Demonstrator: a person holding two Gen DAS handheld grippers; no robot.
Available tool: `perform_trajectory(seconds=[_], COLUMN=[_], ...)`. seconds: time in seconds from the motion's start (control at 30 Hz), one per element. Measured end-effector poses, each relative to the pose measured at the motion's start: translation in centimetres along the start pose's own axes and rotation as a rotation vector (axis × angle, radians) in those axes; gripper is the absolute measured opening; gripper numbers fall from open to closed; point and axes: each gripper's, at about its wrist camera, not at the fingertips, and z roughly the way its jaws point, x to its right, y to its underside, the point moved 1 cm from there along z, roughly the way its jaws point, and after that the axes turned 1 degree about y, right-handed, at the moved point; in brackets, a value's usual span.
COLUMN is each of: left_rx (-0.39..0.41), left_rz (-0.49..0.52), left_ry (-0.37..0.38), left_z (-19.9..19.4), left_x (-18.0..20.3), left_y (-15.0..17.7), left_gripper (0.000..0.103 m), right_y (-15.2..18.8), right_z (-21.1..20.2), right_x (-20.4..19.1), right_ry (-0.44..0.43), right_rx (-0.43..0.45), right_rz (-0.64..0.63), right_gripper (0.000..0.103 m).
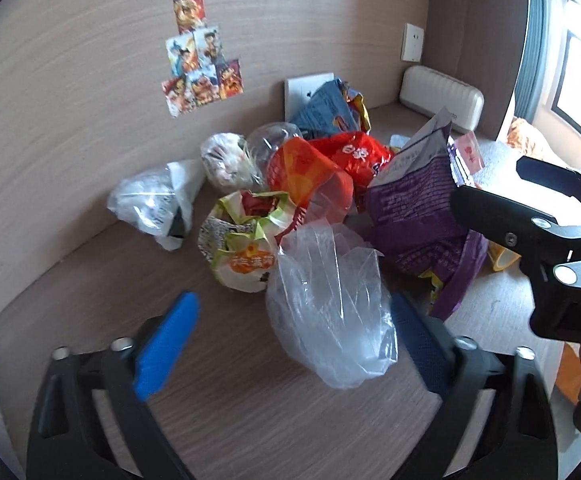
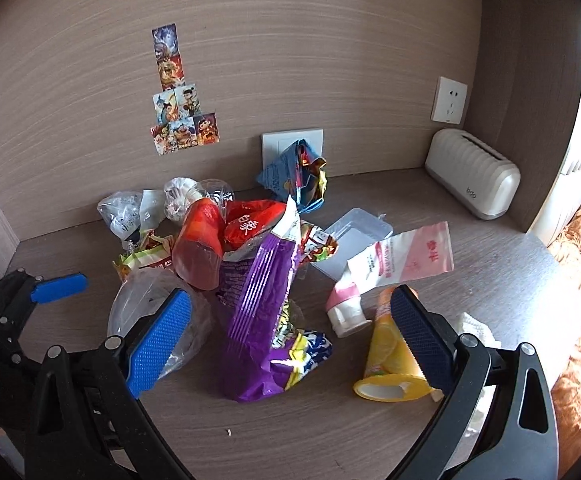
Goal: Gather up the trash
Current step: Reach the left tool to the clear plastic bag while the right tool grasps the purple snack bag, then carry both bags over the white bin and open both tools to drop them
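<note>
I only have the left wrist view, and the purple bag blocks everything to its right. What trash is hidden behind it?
Observer: A yellow cup lies on its side on the desk, open end toward the right wrist camera.
Operator: Anything beyond the cup?
Observer: A pink-and-white pouch rests partly on a clear plastic tray.
Operator: Are the right gripper's fingers on anything?
Observer: No. The right gripper is open, with the purple bag lying ahead between its fingers, not pinched.
</note>
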Motion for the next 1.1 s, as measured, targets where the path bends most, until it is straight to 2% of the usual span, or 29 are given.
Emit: perform_trajectory(seconds=[0.07, 0.1, 0.17, 0.23, 0.27, 0.3, 0.47, 0.63, 0.77, 0.9, 1.1], left_rx=[-0.022, -0.025, -0.024, -0.016, -0.017, -0.016, -0.001, 0.042, 0.081, 0.103, 0.092], left_rz=[0.000, -0.007, -0.009, 0.006, 0.009, 0.006, 0.020, 0.044, 0.100, 0.159, 0.272], left_ry=[0.038, 0.064, 0.089, 0.080, 0.089, 0.102, 0.093, 0.091, 0.094, 0.163, 0.316], left_z=[0.9, 1.1, 1.4, 1.5, 1.5, 1.5, -0.4, -3.4, -6.3, -8.1, -8.8], left_x=[0.1, 0.1, 0.2, 0.5, 0.6, 0.6, 1.0, 2.1, 4.7, 8.7, 17.5], left_y=[0.1, 0.1, 0.1, 0.2, 0.2, 0.2, -0.4, -1.6, -2.1, -2.3, -1.2], left_gripper=[0.065, 0.060, 0.053, 0.049, 0.044, 0.043, 0.036, 0.036, 0.036, 0.036, 0.036], right_y=[0.0, 0.1, 0.2, 0.7, 0.9, 1.1, 0.6, -0.9, -1.3, 0.1, 5.1], right_z=[0.7, 1.0, 1.8, 2.6, 2.9, 2.9, 1.1, -3.6, -7.9, -11.7, -16.4], right_x=[-0.3, -0.5, -0.7, -0.7, -0.7, -0.7, 0.2, 1.6, 3.2, 6.1, 12.3], right_ry=[-0.010, -0.017, -0.043, -0.073, -0.086, -0.090, -0.126, -0.129, -0.093, -0.037, 0.112], right_rx=[-0.008, -0.016, -0.052, -0.094, -0.109, -0.112, -0.083, 0.006, 0.076, 0.109, 0.081], right_rz=[-0.004, -0.006, -0.006, 0.006, 0.014, 0.019, 0.065, 0.083, 0.087, 0.127, 0.240], right_gripper=[0.098, 0.092, 0.077, 0.047, 0.038, 0.035, 0.032, 0.032, 0.032, 0.032, 0.032])
